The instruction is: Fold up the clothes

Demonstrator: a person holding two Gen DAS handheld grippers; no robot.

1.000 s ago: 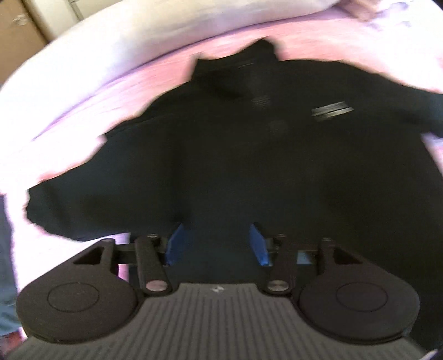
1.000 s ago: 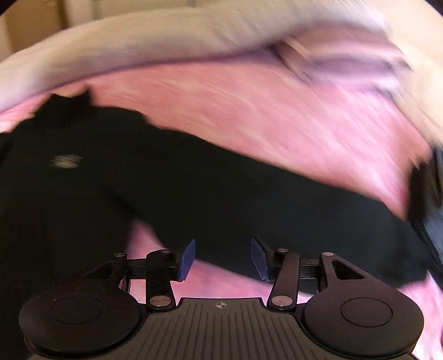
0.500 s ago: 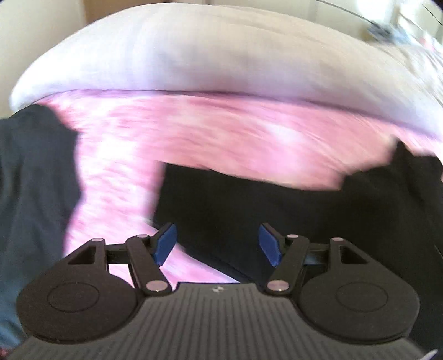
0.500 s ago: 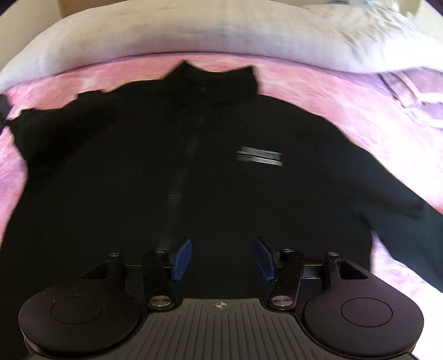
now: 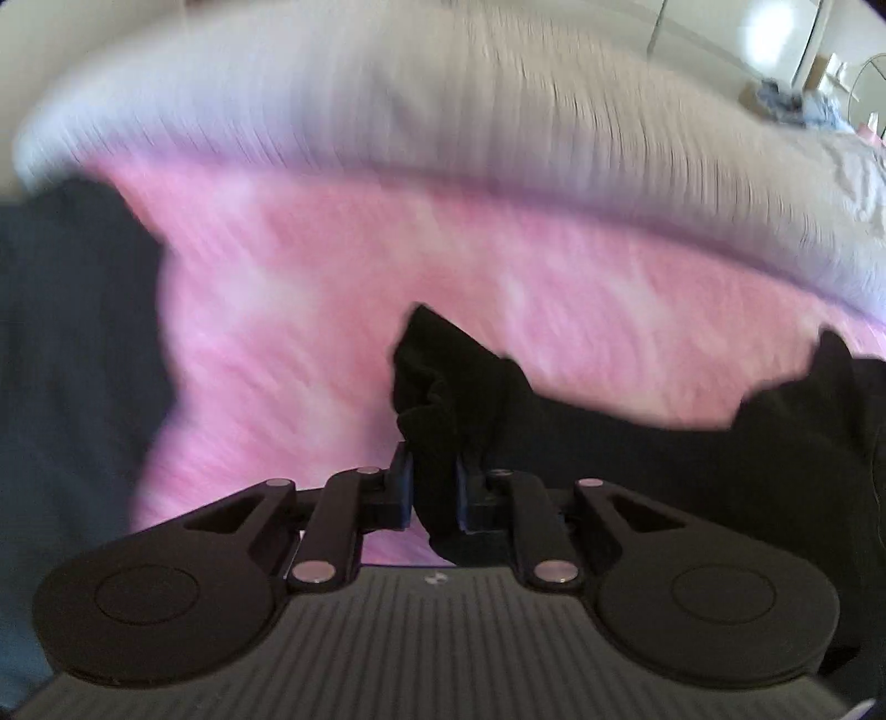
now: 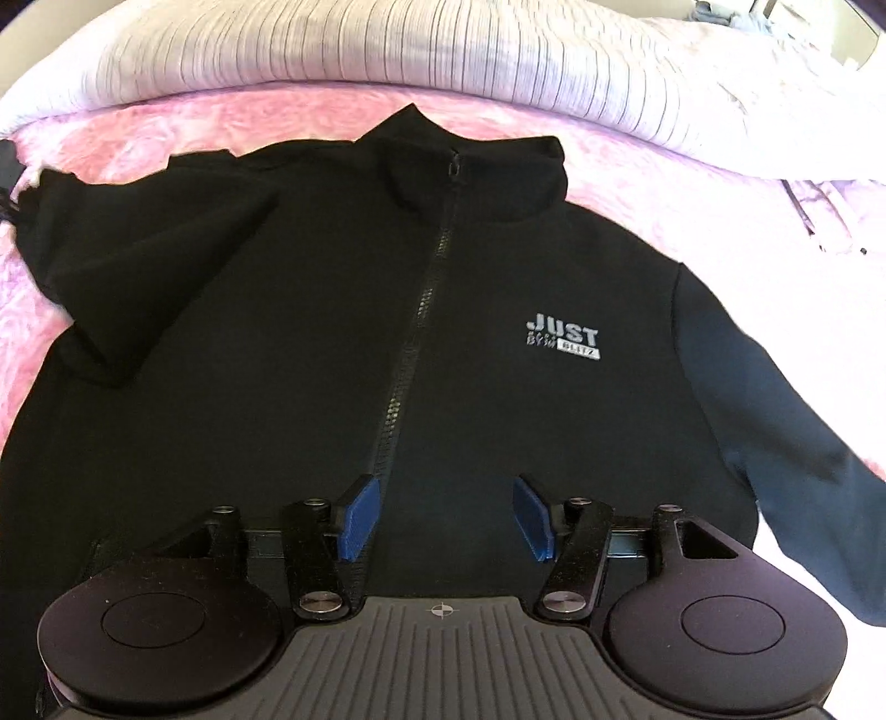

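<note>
Jacket (image 6: 310,354) spread front-up on pink bed (image 6: 692,199), barely begun: left hand-held gripper (image 5: 433,487) clamped on sleeve cuff (image 5: 443,376), right hand-held gripper (image 6: 446,515) apart over hem; all folds left.

A fuzzy pink blanket (image 6: 692,221) covers the bed. Along its far edge lies a white, finely striped duvet (image 6: 387,50), bunched and wrinkled toward the right. In the blurred left wrist view, a dark blue cloth (image 5: 66,343) lies at the left.
</note>
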